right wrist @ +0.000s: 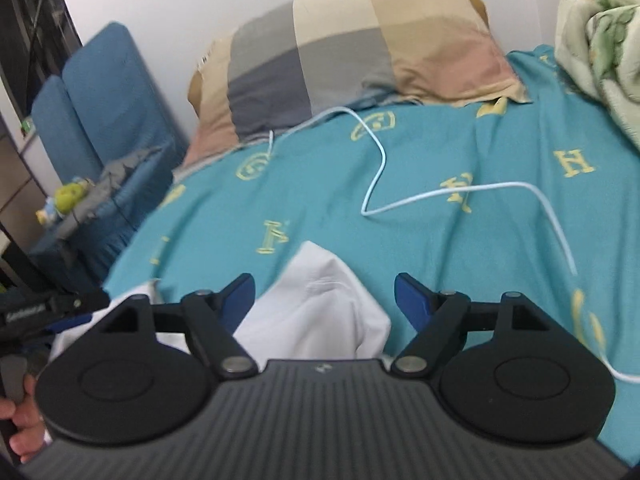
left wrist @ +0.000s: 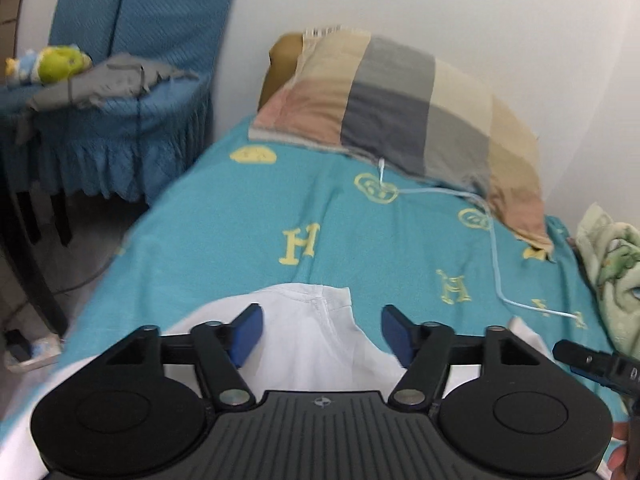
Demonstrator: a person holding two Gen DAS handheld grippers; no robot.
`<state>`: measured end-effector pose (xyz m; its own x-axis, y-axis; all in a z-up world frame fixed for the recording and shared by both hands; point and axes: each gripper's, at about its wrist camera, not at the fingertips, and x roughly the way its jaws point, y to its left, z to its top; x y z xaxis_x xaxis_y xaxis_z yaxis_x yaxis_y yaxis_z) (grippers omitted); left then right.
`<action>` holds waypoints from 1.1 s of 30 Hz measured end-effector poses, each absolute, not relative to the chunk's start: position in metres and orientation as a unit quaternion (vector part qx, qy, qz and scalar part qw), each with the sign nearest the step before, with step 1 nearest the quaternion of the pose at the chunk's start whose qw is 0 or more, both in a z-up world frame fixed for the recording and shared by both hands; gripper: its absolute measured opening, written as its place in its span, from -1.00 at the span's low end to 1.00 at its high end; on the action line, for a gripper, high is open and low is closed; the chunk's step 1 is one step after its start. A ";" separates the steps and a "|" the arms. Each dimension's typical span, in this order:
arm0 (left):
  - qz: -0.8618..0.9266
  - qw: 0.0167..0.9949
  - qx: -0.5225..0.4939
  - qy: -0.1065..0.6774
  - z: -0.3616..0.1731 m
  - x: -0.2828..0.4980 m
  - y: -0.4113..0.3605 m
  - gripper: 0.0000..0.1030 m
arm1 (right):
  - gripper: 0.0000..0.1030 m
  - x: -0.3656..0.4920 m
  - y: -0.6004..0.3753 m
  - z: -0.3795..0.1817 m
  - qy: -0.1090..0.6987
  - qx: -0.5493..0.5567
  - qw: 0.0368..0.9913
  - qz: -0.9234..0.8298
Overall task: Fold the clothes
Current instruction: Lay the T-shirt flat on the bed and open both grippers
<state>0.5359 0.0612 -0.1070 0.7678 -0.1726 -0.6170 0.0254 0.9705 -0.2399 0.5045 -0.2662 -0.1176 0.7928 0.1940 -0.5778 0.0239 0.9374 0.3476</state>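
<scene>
1. My left gripper (left wrist: pixel 322 330) hung over the near end of the bed with its jaws spread wide, nothing between the blue pads; my right gripper (right wrist: pixel 324 302) stood the same way, jaws apart and empty.
2. The white garment (left wrist: pixel 308 344) lay on the teal bedspread (left wrist: pixel 360 216) at the near edge, directly under both grippers. In the left view a seam ran down its upper part; in the right view a pointed corner of cloth (right wrist: pixel 316 276) poked up toward the pillow (right wrist: pixel 348 52).
3. Most of the garment was hidden beneath the grippers, so I could not tell whether it lay flat or already doubled over. The scene would fit either a garment spread for folding or one just released after a fold.
4. My judgement for any grasp here: bring each pair of pads down on an outer edge, pinch only the white cloth and not the bedspread under it, and keep both grippers level so the crease runs straight.
5. A pale cable (right wrist: pixel 380 168) trailed across the bedspread near the garment; I judged it could snag a lifted edge.
</scene>
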 end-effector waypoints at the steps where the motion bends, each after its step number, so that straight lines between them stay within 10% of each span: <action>1: -0.056 0.938 -0.090 0.331 -0.097 0.520 0.063 0.55 | 0.52 0.494 -0.265 -0.108 0.316 0.170 0.932 0.044; 19: -0.049 0.929 -0.215 0.298 -0.011 0.187 0.159 0.59 | 0.52 0.174 -0.240 -0.001 0.267 0.136 0.953 0.051; 33: 0.027 0.855 -0.425 0.297 -0.073 0.175 0.254 0.65 | 0.52 0.096 -0.249 -0.064 0.296 0.195 0.932 0.077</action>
